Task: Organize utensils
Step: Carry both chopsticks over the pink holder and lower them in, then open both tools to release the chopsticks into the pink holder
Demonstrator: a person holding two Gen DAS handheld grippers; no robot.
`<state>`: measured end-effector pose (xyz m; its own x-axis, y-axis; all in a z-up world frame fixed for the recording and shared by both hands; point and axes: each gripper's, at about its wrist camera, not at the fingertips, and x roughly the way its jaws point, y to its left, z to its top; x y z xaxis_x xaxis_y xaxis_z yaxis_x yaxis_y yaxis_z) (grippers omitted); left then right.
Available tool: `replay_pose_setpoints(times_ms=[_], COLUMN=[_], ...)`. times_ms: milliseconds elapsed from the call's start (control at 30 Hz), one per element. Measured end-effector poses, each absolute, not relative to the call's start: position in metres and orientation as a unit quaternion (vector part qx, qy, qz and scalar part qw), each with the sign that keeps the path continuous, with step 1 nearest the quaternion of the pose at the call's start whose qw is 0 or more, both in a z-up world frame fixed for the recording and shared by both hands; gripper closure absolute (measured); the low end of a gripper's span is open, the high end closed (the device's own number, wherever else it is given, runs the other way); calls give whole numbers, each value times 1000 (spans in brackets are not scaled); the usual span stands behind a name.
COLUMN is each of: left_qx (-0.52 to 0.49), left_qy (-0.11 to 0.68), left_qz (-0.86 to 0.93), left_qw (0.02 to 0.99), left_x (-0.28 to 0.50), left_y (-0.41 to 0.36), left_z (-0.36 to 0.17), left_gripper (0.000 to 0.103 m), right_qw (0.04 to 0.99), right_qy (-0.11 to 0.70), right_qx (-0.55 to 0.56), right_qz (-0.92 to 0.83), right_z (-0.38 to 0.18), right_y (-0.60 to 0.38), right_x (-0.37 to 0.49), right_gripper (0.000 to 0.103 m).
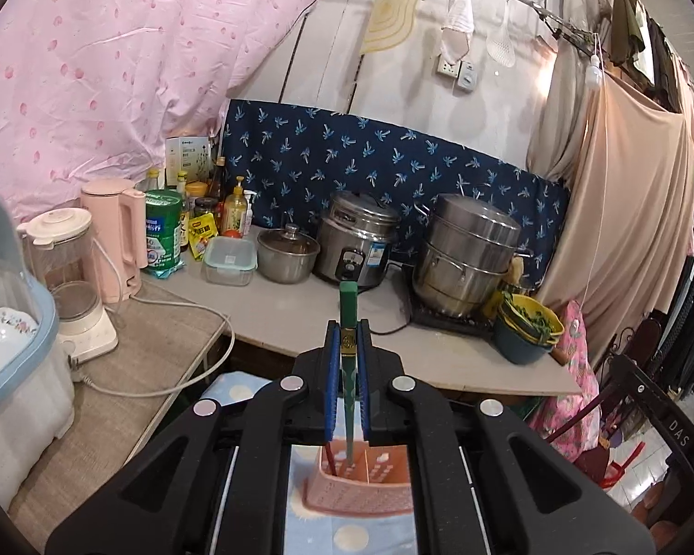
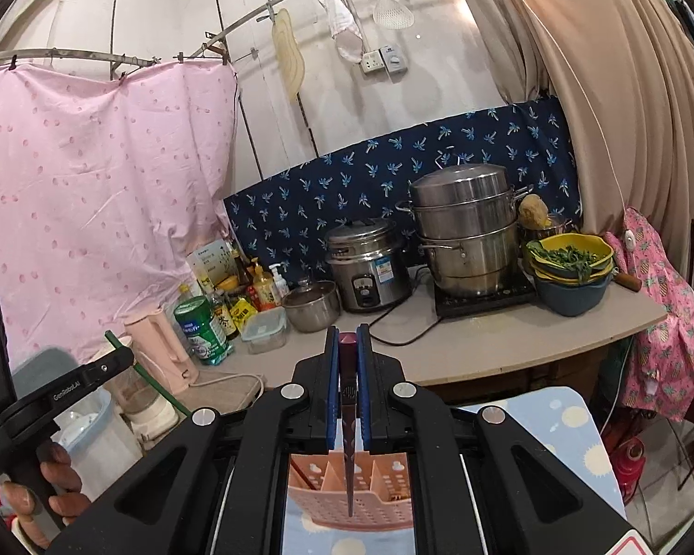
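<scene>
My left gripper is shut on a green chopstick held upright; its lower end reaches into the left compartment of a pink perforated utensil holder, beside a red stick in there. My right gripper is shut on a dark maroon chopstick, whose tip hangs over the front of the same pink holder. The left gripper's body and the hand holding it show at the right wrist view's left edge, with the green chopstick slanting past.
The holder stands on a blue cloth with pale dots. Behind is a counter with a rice cooker, steamer pot, small lidded pot, bottles, pink kettle, blender and stacked bowls. A dish bin is at left.
</scene>
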<state>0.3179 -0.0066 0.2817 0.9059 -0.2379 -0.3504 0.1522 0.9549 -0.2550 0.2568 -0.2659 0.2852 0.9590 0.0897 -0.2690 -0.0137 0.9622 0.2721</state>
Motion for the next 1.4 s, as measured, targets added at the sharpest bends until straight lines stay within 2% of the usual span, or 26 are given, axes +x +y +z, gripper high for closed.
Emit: replay_pose_setpoints(times_ms=[200, 700, 767, 800, 833, 867, 933, 1033, 1167, 1267, 1400], left_qx=[-106, -93, -92, -92, -91, -91, -92, -79, -66, -57, -44], left_qy=[207, 259, 258, 257, 258, 259, 257, 253, 263, 271, 287], left_qz=[-93, -90, -88, -87, -86, -84, -79, -75, -72, -68, -61], left_qw=[968, 957, 958, 958, 958, 958, 959, 961, 960, 958, 955], left_x=[346, 370, 369, 369, 369, 368, 364, 355, 339, 323, 299], left_y=[-18, -26, -26, -26, -26, -25, -23, -23, -22, -18, -11], left_z=[262, 204, 201, 201, 201, 200, 200, 201, 196, 188, 171], left_gripper=[96, 96, 95, 94, 89, 78, 66, 65, 64, 57, 57], right_qw=[980, 970, 970, 970, 971, 971, 972, 973, 972, 970, 969], right_qy=[145, 218, 215, 215, 214, 213, 208, 201, 205, 211, 224], right_qx=[132, 109, 109, 109, 109, 108, 108, 111, 118, 121, 105], right_qz=[23, 21, 19, 19, 19, 18, 16, 15, 17, 19, 15], right_z=[277, 205, 203, 203, 203, 203, 204, 206, 205, 199, 184], right_y=[-260, -249, -250, -250, -250, -250, -251, -255, -260, -260, -253], right_x=[296, 341, 339, 338, 338, 336, 330, 318, 298, 278, 246], right_gripper=[96, 96, 91, 91, 90, 86, 79, 72, 71, 69, 68])
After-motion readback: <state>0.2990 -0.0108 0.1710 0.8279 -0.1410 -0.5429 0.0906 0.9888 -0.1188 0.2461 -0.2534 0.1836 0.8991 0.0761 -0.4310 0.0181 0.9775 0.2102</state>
